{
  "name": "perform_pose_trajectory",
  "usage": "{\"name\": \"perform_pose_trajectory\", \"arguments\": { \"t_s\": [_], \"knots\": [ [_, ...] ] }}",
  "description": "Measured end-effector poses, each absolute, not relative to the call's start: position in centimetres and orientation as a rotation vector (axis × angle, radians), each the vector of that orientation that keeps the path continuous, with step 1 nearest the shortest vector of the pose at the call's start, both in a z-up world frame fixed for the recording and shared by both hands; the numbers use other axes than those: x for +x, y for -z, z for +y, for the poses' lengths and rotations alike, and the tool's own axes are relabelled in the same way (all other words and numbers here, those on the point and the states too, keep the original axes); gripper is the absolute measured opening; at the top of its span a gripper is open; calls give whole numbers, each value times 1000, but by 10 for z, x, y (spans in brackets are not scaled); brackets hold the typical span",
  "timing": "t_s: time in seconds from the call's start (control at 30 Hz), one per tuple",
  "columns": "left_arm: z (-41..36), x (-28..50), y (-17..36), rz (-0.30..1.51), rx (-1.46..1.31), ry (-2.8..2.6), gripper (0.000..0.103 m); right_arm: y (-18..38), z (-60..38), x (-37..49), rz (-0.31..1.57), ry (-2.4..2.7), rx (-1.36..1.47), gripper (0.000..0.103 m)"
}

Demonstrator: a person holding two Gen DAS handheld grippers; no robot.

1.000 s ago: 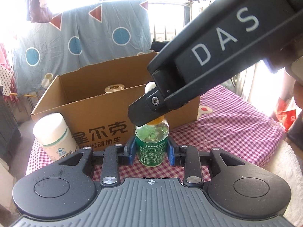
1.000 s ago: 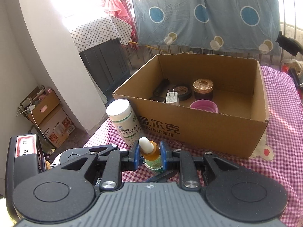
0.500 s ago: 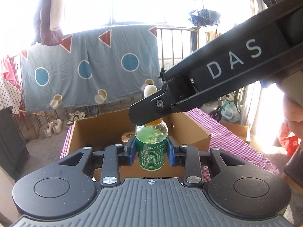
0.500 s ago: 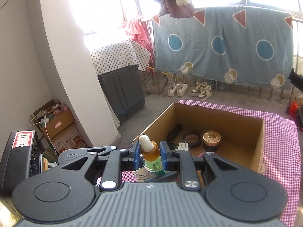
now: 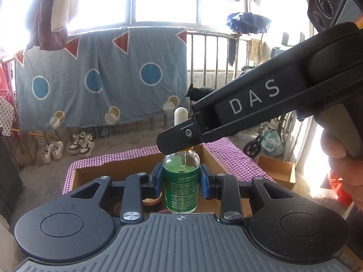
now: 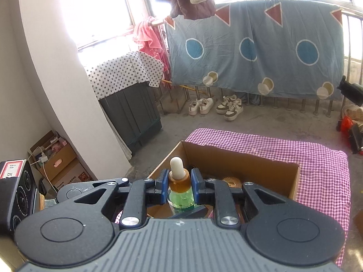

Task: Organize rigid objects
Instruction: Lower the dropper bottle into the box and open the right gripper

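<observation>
Harsh daylight from windows (image 5: pixel 163 0) behind, panes blown out white, glare washing upper corners, blue bedsheet (image 6: pixel 254 52) backlit yet readable, foreground sharp, fisheye bending wall (image 6: pixel 56 79) and railing (image 5: pixel 215 59) at edges

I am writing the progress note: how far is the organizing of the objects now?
Done: a gold-lidded jar already lies in the cardboard box. In hand: the left gripper clamps the green dropper bottle by its body, the right gripper by its amber neck, above the box. Left: setting it inside.
</observation>
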State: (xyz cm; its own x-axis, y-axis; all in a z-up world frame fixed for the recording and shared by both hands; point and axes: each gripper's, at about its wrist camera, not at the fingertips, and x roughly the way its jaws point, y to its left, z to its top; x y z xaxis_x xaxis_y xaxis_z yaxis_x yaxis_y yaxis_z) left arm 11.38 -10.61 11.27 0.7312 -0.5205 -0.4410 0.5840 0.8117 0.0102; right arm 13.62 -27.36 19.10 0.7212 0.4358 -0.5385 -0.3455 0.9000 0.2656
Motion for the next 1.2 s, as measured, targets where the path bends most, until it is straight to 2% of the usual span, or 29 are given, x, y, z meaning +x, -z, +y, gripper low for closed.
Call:
{"name": "perform_pose_trajectory", "arguments": {
  "t_s": [0.2, 0.87, 1.2],
  "knots": [
    [-123, 138, -104, 487, 152, 623, 32, -172, -293, 178, 713, -408, 208, 22],
    [-182, 223, -51, 808, 153, 607, 33, -76, -350, 276, 895, -348, 264, 22],
    [-194, 237, -39, 878, 151, 624, 36, -53, -345, 296, 909, -296, 109, 22]
  ]
}}
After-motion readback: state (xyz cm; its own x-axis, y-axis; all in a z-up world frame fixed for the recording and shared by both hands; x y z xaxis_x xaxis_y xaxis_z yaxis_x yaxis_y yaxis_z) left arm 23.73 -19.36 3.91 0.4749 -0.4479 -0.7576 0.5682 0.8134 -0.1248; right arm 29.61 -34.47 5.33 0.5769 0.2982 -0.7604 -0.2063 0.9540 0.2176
